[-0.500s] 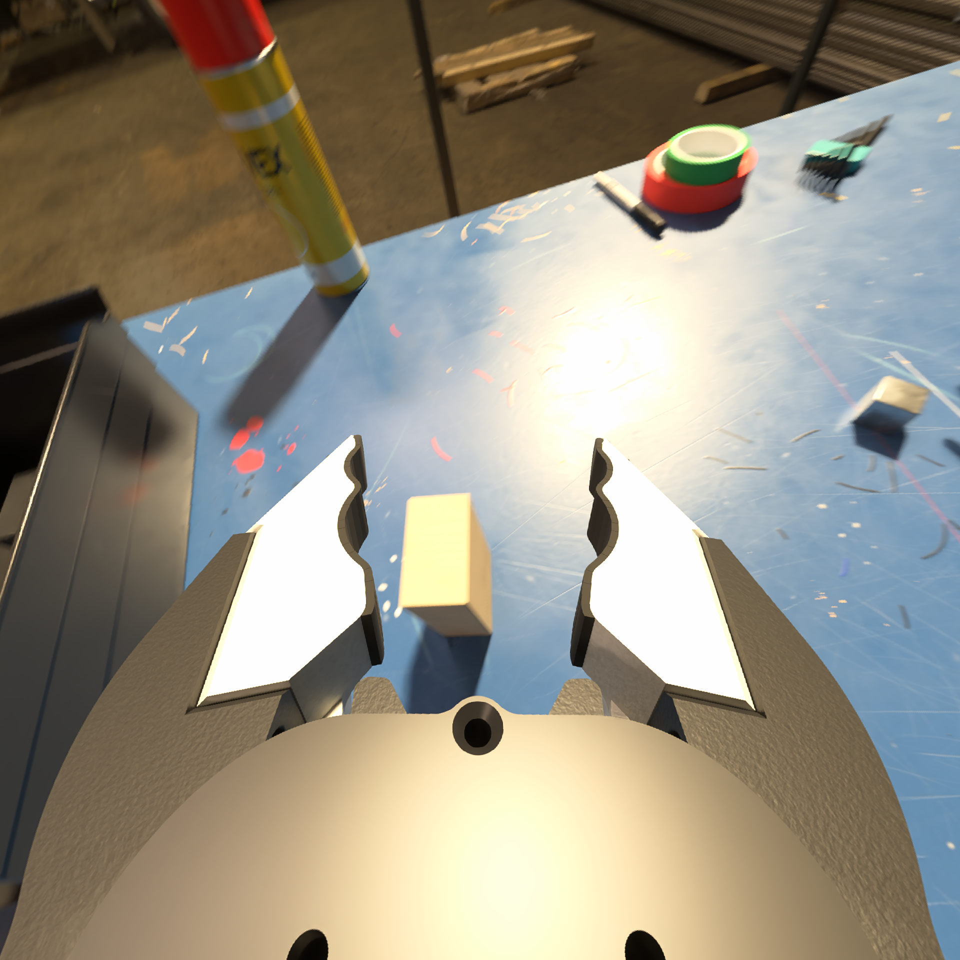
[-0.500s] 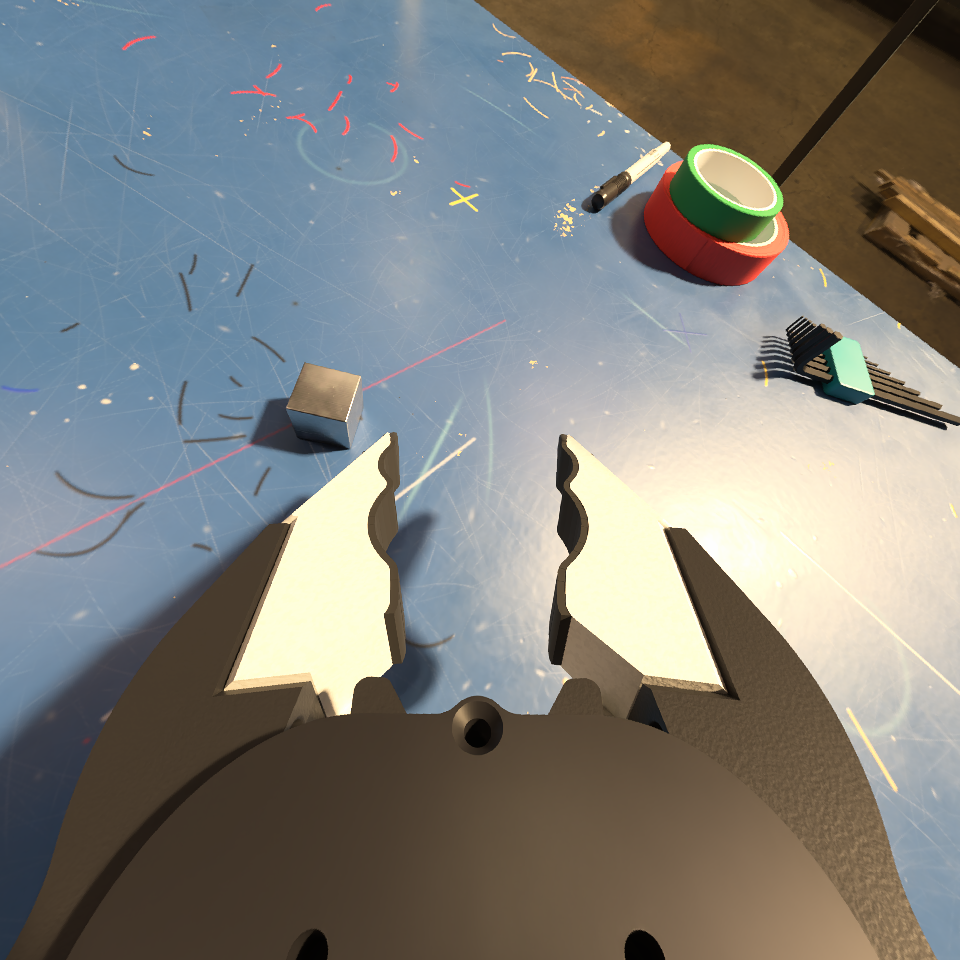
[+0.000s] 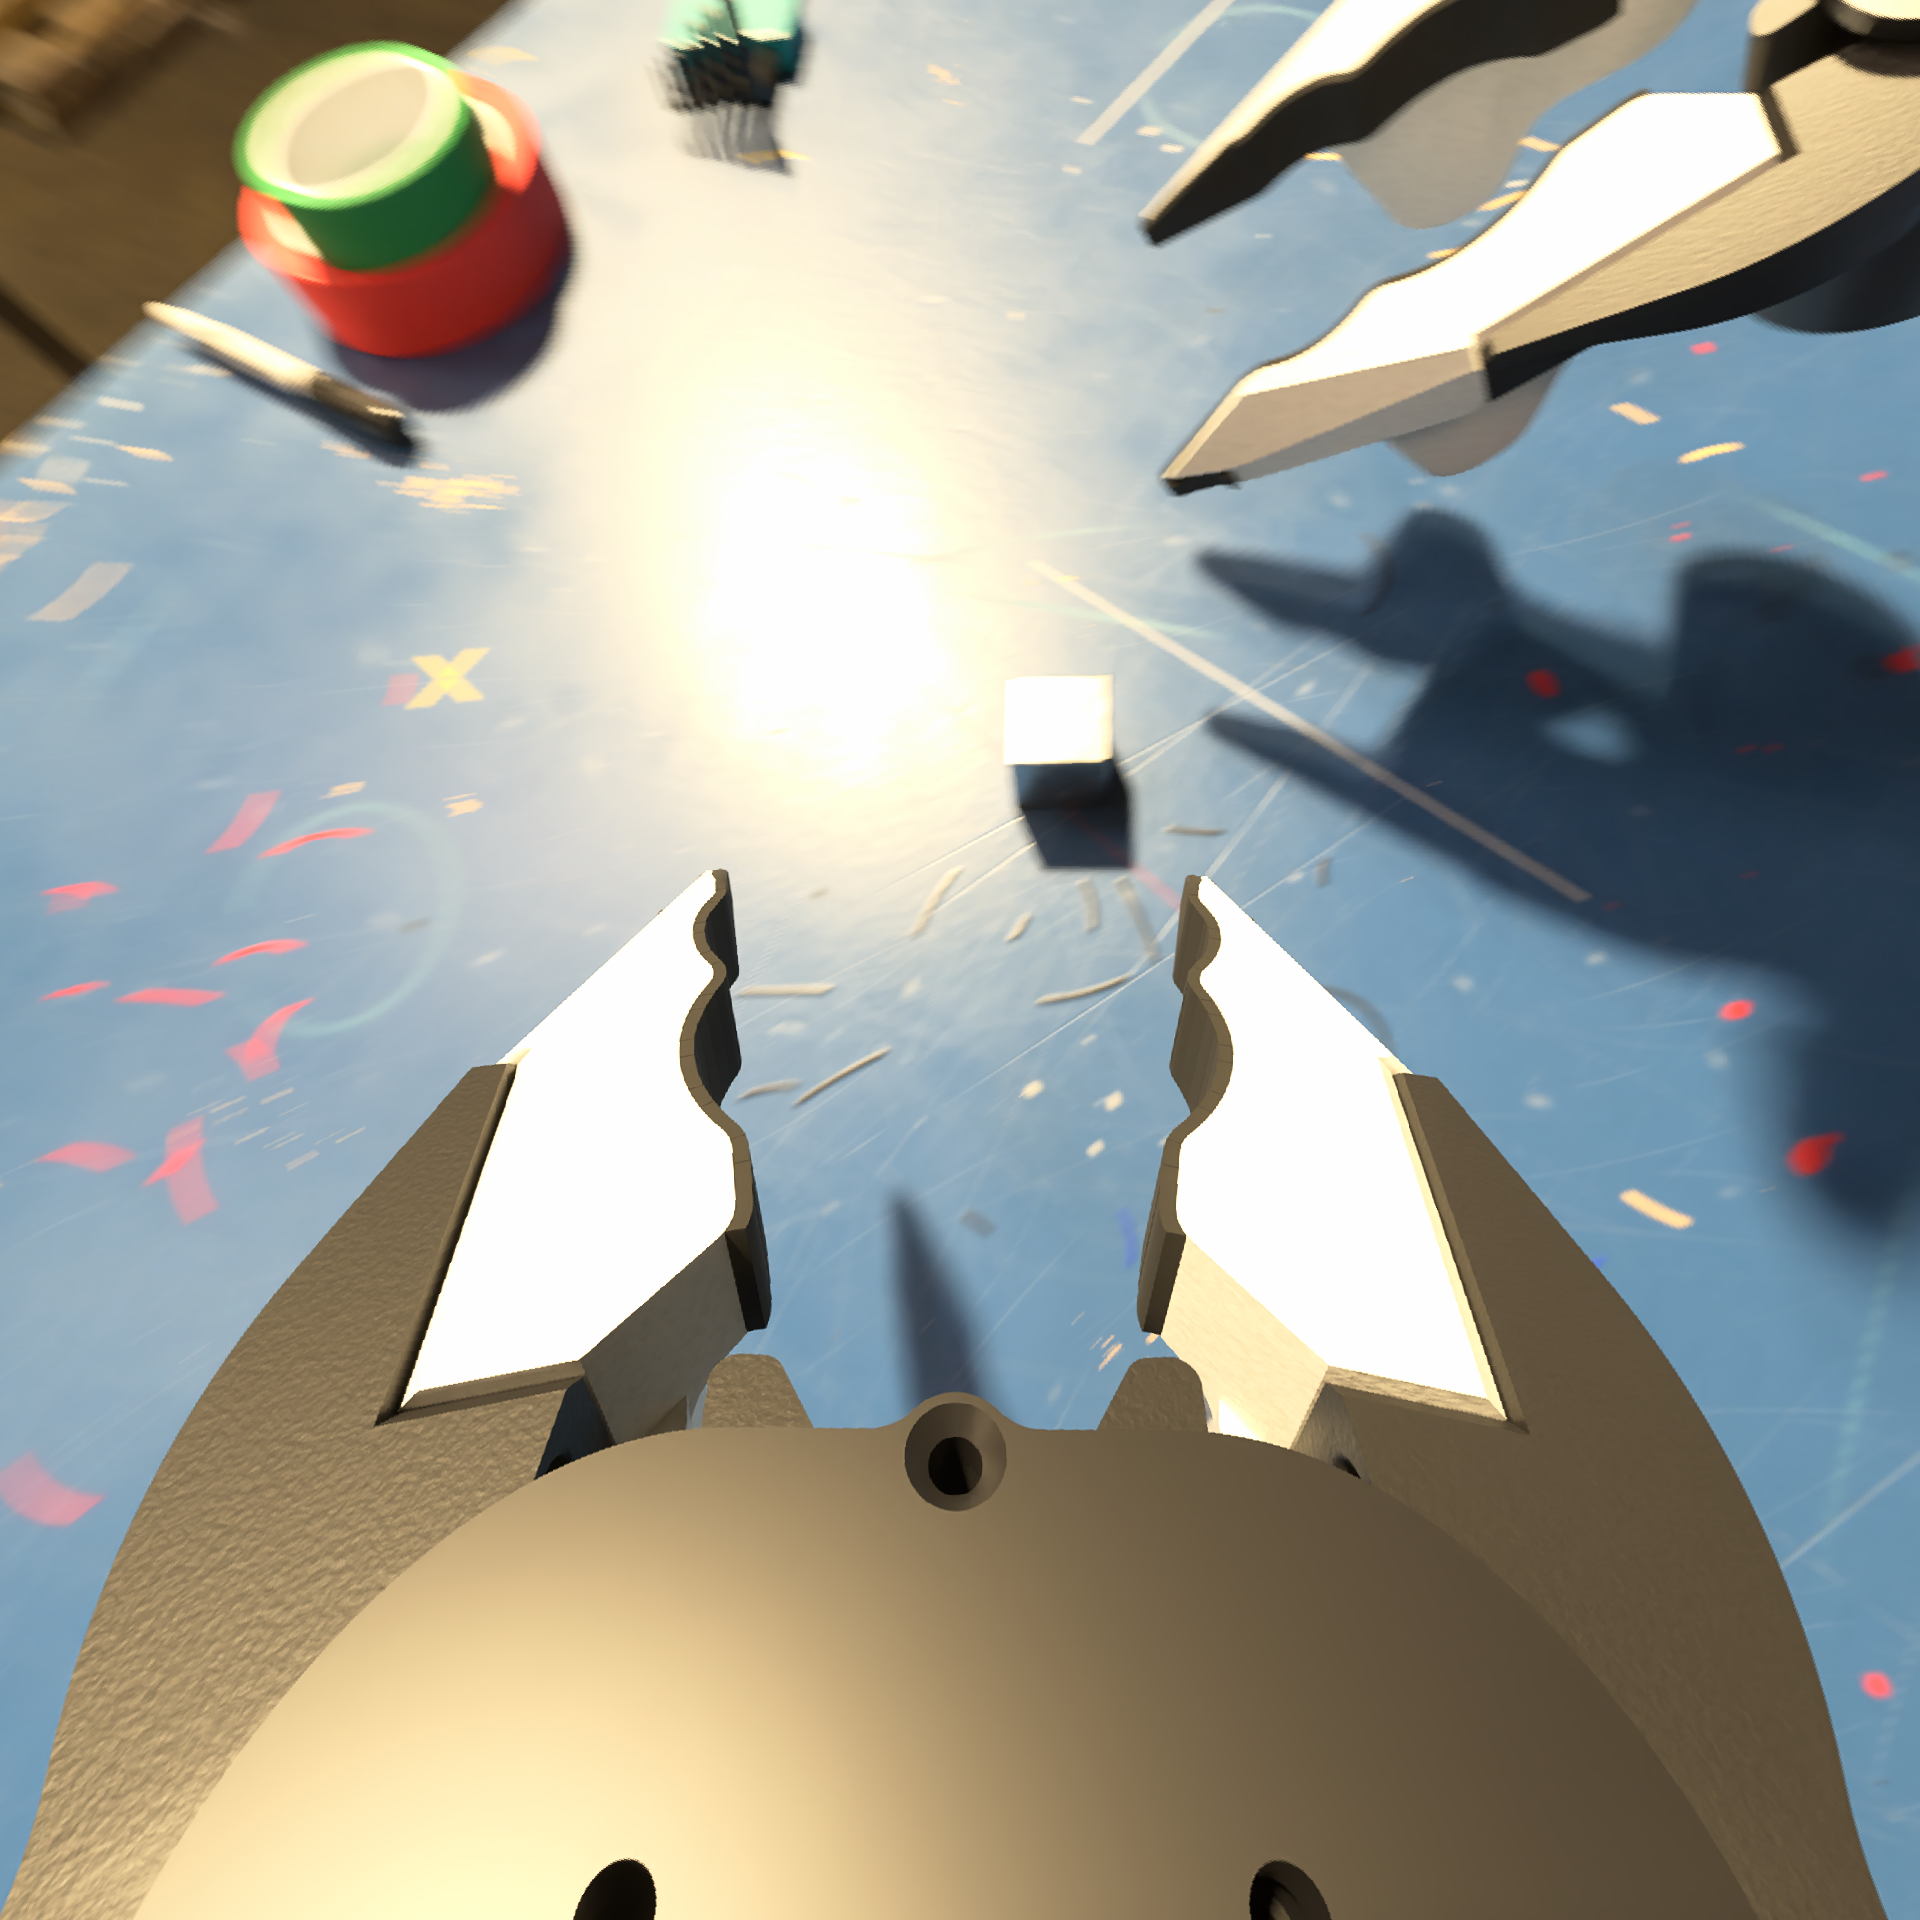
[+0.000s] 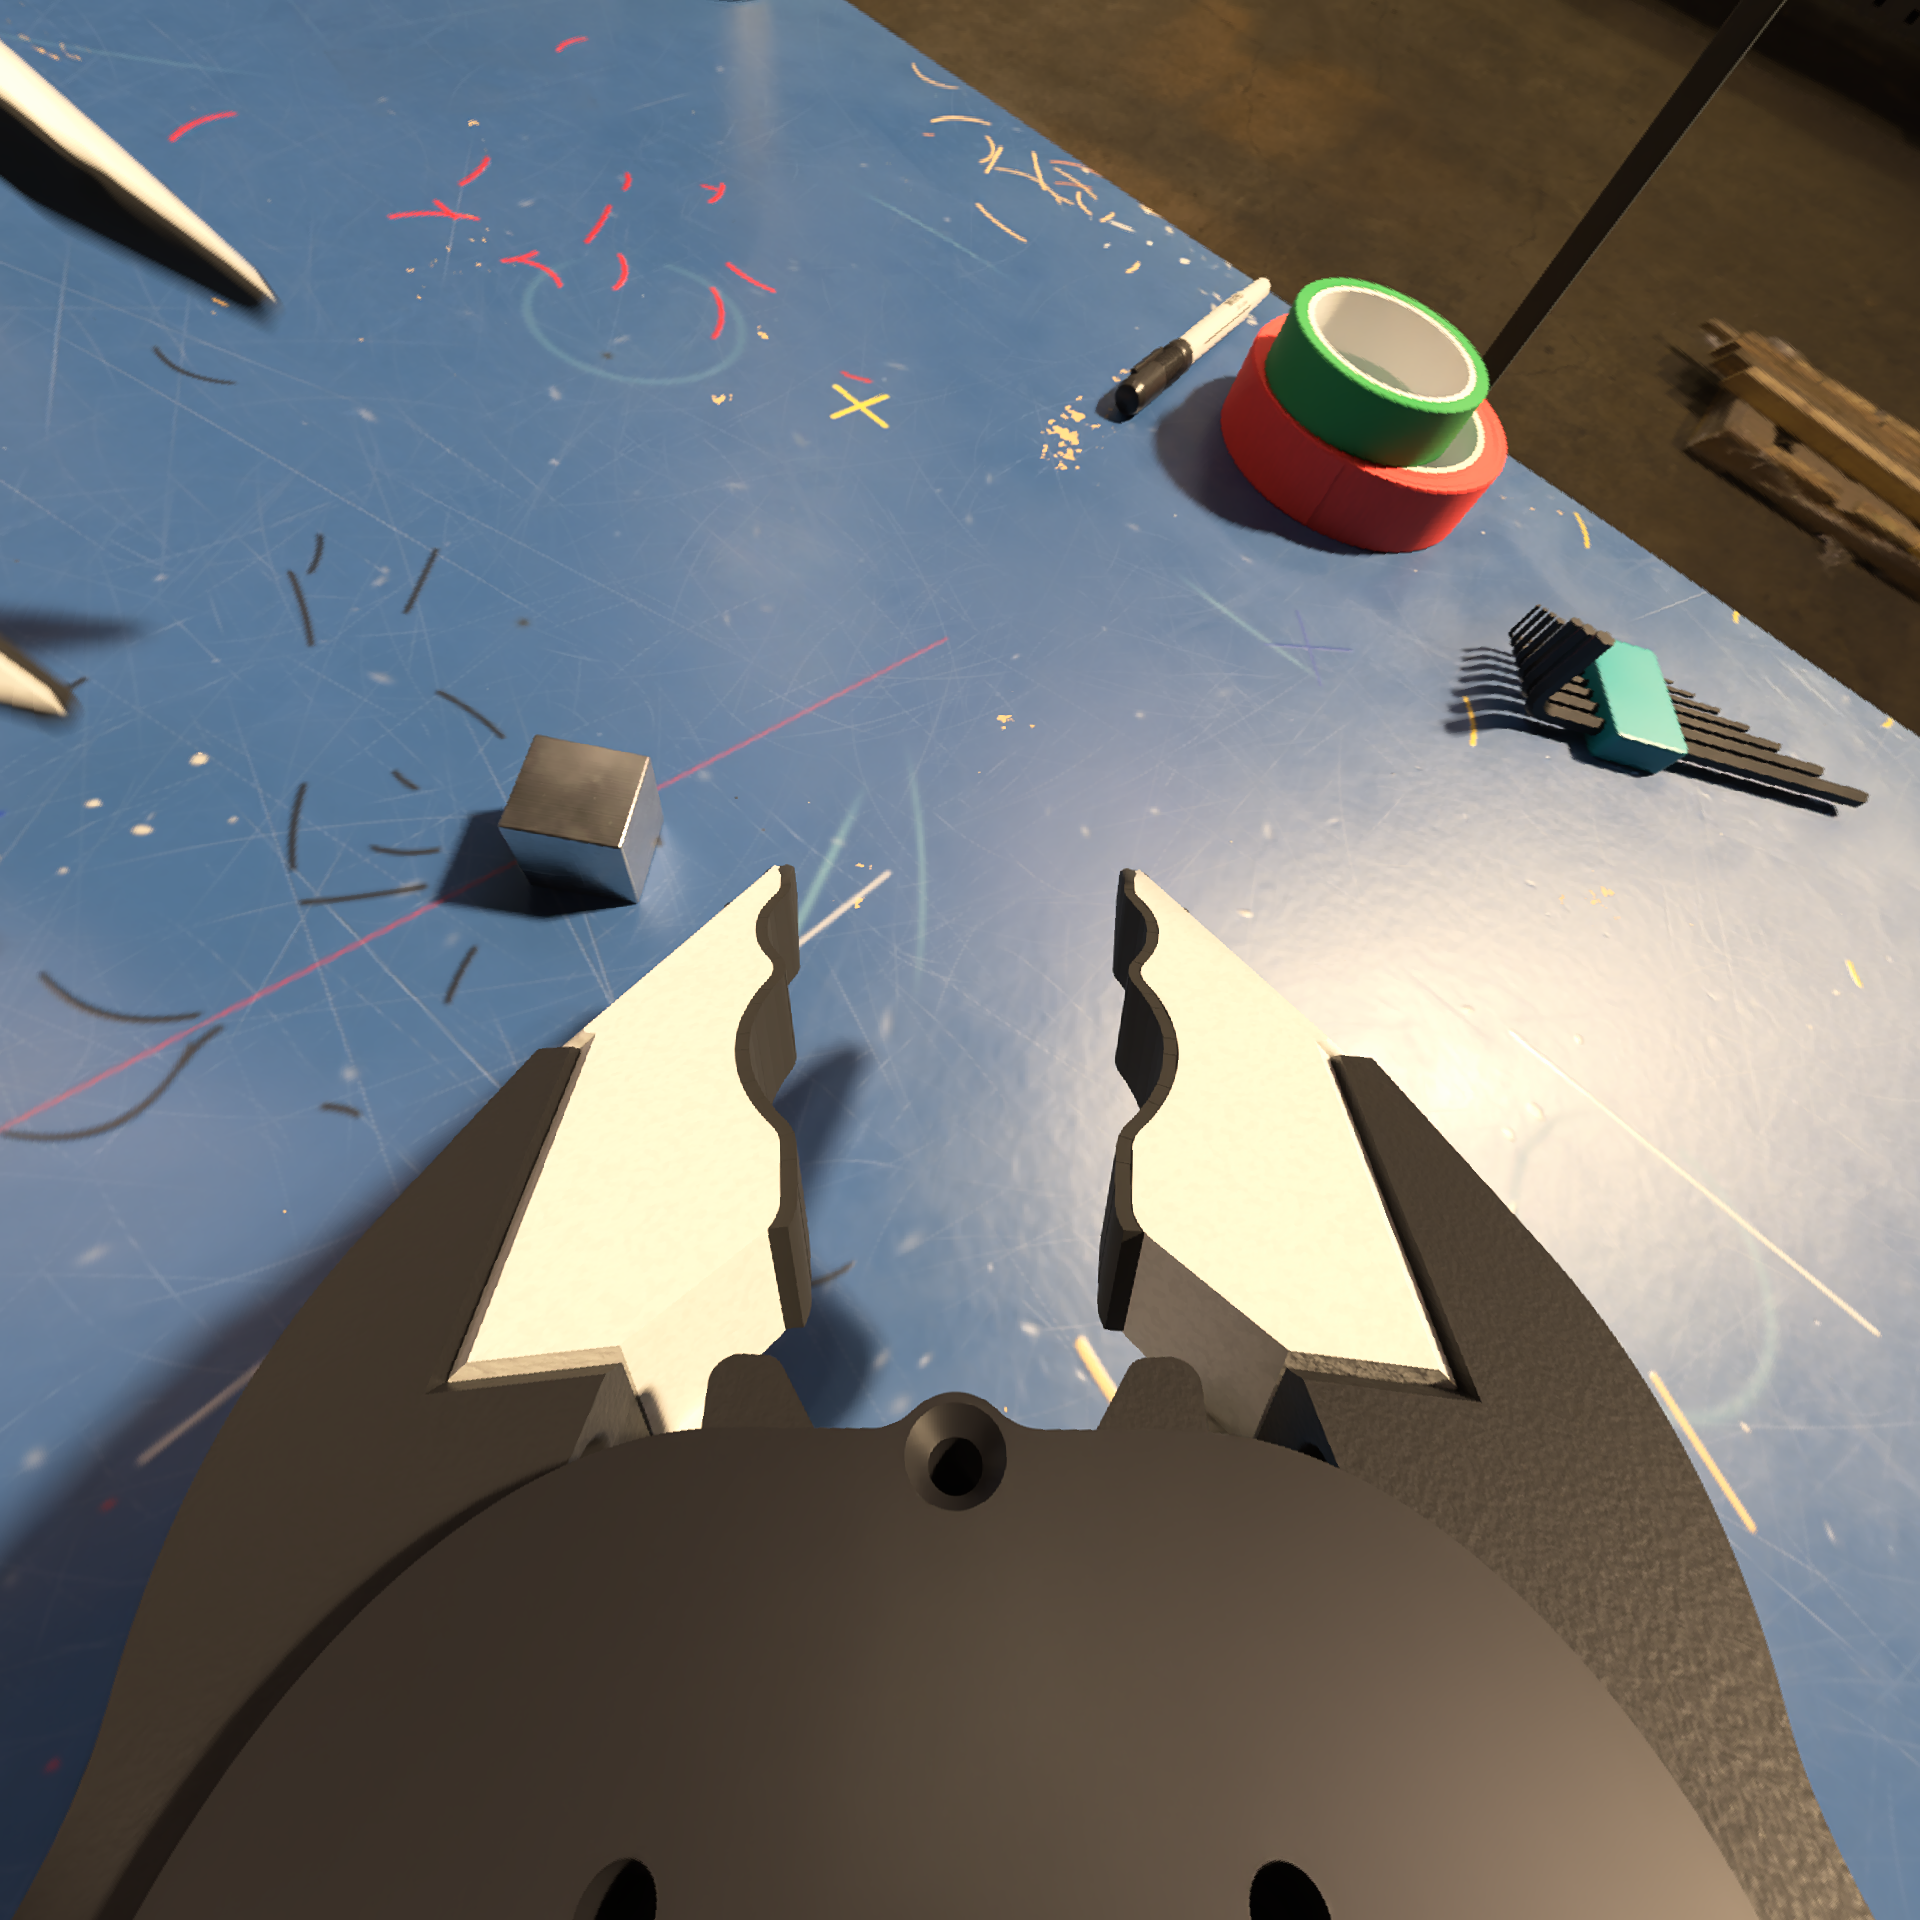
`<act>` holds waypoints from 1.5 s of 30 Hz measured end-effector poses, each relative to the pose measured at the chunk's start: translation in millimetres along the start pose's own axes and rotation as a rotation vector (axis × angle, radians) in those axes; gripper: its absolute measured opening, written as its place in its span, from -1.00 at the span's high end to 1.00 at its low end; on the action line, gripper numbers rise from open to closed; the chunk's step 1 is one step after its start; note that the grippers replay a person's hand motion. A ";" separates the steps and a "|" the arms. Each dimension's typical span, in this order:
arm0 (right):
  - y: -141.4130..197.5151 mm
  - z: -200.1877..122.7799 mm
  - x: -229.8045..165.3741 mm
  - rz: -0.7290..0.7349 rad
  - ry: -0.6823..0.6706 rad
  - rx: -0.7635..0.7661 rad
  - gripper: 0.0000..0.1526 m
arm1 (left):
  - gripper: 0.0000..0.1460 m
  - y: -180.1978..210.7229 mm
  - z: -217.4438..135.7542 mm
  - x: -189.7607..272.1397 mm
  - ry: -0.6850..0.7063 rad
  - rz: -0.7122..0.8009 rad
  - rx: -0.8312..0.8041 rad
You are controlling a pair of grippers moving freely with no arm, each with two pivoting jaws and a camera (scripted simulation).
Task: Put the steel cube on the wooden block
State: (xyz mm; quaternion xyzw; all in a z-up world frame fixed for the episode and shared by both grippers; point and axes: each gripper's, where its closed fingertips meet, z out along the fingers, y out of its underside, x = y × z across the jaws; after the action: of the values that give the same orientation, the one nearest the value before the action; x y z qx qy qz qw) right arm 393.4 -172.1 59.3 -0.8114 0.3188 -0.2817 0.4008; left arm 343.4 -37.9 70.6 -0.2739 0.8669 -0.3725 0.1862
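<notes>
The steel cube (image 3: pixel 1060 738) sits on the blue table (image 3: pixel 623 935), a short way ahead of my left gripper (image 3: pixel 956 894) and slightly right of its centre line. The left gripper is open and empty. My right gripper (image 4: pixel 956 883) is open and empty; the cube (image 4: pixel 587 821) lies just off its left fingertip. The right gripper also shows at the top right of the left wrist view (image 3: pixel 1164 353), above the table. The left gripper's fingertips (image 4: pixel 135 187) show at the left edge of the right wrist view. The wooden block is out of view.
A green tape roll stacked on a red one (image 4: pixel 1371 416), a marker (image 4: pixel 1195 343) and a teal hex key set (image 4: pixel 1642 717) lie near the table's far edge (image 4: pixel 1351 301). The tape (image 3: pixel 395 197) and marker (image 3: pixel 281 369) also show in the left wrist view.
My left gripper has swung right, away from the wooden block and the spray can, and now faces the steel cube. The right gripper has barely moved. Both stay open.
</notes>
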 end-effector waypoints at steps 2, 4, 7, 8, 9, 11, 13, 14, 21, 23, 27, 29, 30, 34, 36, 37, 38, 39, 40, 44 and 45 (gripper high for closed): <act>-0.7 -1.7 3.1 0.004 0.006 0.005 0.20 | -0.19 -3.6 21.3 19.8 0.110 -0.038 -0.020; -1.3 -3.1 5.9 0.009 0.010 0.010 0.20 | -0.19 -7.8 37.5 32.4 0.159 -0.055 -0.031; -2.4 -4.9 9.1 0.020 0.010 0.017 0.20 | -0.04 -6.4 59.2 32.3 0.107 -0.019 -0.064; -2.8 -5.4 9.8 0.021 0.011 0.019 0.20 | 0.05 -4.3 66.0 29.4 0.077 -0.004 -0.079; -3.1 -5.8 10.1 0.022 0.010 0.021 0.20 | 0.18 -2.7 72.0 27.4 0.056 0.007 -0.085; -3.0 -6.2 10.8 0.018 0.010 0.018 0.20 | 0.56 -3.2 80.4 26.7 0.049 0.003 -0.048; -2.9 -6.5 12.0 0.009 0.019 0.015 0.20 | 0.62 -3.9 80.9 26.1 0.056 -0.026 -0.011; -2.8 -6.6 12.1 0.008 0.020 0.016 0.20 | 0.62 -2.8 78.8 24.1 0.047 -0.033 -0.010; 0.4 -5.1 12.6 0.013 0.021 0.006 0.21 | 0.62 -28.5 -28.0 -21.1 -0.194 -0.004 0.169; 0.4 -4.7 11.9 0.012 0.020 0.006 0.21 | 0.62 -34.1 -80.4 -41.7 -0.285 -0.010 0.231; 2.2 -2.5 8.1 -0.001 0.014 -0.006 0.21 | 0.62 -10.6 -165.0 -96.4 -0.467 -0.084 0.234; 3.1 -1.1 5.9 -0.010 0.013 -0.012 0.21 | 0.62 18.6 -184.1 -125.8 -0.525 -0.156 0.177; 3.8 -0.4 4.7 -0.012 0.012 -0.014 0.21 | 0.62 35.9 -187.7 -138.0 -0.538 -0.196 0.139; 8.5 3.3 1.1 -0.013 0.007 -0.029 0.21 | 0.62 101.4 -180.4 -163.3 -0.523 -0.348 0.012; 11.2 5.0 0.2 -0.014 0.006 -0.040 0.21 | 0.61 120.6 -174.8 -164.6 -0.512 -0.383 -0.011; 12.2 5.6 0.2 -0.014 0.007 -0.043 0.21 | 0.59 124.7 -174.4 -164.9 -0.516 -0.385 -0.016; 12.7 6.1 0.4 -0.015 0.009 -0.045 0.21 | 0.37 127.9 -173.4 -164.2 -0.524 -0.377 -0.015; 13.0 6.3 0.6 -0.014 0.009 -0.046 0.20 | 0.18 129.0 -173.3 -163.6 -0.536 -0.364 -0.011; 13.2 6.5 0.8 -0.012 0.009 -0.046 0.20 | 0.07 127.3 -174.0 -162.9 -0.548 -0.351 -0.005; 13.5 6.5 1.9 -0.009 0.012 -0.043 0.20 | 0.00 98.0 -177.8 -150.6 -0.556 -0.301 0.076; 13.4 6.5 1.9 -0.009 0.012 -0.043 0.20 | 0.00 85.8 -178.8 -143.7 -0.551 -0.283 0.109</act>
State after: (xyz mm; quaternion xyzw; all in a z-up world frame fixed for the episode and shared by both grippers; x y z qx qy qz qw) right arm 395.4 -176.8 45.2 -0.8193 0.3238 -0.2816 0.3802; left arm 332.5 196.7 140.2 -0.4722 0.7157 -0.3526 0.3749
